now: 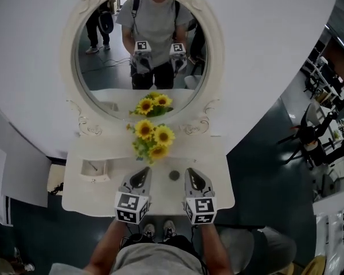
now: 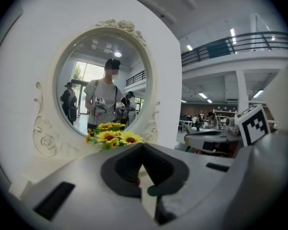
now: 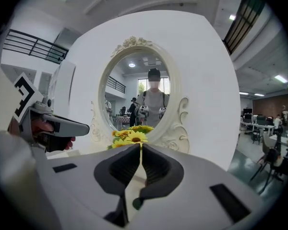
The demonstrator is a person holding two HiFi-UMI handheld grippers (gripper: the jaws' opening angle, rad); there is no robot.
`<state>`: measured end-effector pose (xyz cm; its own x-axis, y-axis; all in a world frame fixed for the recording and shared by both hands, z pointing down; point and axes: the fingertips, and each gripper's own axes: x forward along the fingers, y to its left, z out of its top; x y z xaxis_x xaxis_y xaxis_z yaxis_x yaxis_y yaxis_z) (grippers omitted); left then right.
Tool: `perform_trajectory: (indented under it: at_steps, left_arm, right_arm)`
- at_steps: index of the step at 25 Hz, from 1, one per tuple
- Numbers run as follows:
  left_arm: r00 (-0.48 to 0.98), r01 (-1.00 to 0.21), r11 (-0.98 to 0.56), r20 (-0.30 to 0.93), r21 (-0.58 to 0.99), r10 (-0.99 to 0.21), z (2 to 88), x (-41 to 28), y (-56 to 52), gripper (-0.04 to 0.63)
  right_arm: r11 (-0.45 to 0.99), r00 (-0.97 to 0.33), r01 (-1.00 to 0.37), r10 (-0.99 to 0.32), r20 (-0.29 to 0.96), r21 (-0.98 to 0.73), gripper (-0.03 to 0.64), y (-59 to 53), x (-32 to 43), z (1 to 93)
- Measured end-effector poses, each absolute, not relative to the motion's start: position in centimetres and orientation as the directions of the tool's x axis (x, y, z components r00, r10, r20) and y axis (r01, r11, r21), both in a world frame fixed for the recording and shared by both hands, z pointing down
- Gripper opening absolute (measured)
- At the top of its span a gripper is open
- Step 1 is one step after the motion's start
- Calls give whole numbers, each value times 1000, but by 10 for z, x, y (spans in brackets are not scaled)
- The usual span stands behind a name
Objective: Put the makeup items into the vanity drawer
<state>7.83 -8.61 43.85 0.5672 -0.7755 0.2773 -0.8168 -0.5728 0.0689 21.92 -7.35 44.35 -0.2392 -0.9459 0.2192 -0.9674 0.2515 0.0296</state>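
Note:
A white vanity table (image 1: 218, 185) stands under an oval mirror (image 1: 140, 44). On its top lies a small dark round item (image 1: 174, 175), between my two grippers. My left gripper (image 1: 143, 172) hovers over the front of the tabletop, jaws shut with nothing in them; in the left gripper view its tips (image 2: 143, 150) meet in front of the sunflowers (image 2: 113, 137). My right gripper (image 1: 191, 172) hangs beside it, also shut and empty, its tips (image 3: 141, 147) closed together. A small open box-like compartment (image 1: 94, 168) sits at the table's left. I see no other makeup items.
A bunch of sunflowers (image 1: 152, 139) stands at the back middle of the tabletop against the mirror's base. The mirror shows the person holding both grippers. A dark floor surrounds the table; chairs and desks (image 1: 309, 136) stand far to the right.

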Motion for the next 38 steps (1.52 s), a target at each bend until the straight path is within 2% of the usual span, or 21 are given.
perform_trajectory:
  at_steps: [10,17,38]
  left_arm:
    - [610,-780,-623,303,65,-732,445,113,-88,0]
    - [600,-783,-615,363,87,-713,474,117,-92,0]
    - [477,-867,-471,543,161,-691,607,112,-119,0]
  right_arm:
    - [208,-197,-978,-952,235,23,14,-67,249,451]
    - [217,-212,-976,-929,304,-17,14,-73,249,486]
    - [334,-355,-932,-763,539,-141,14,-115,240,649]
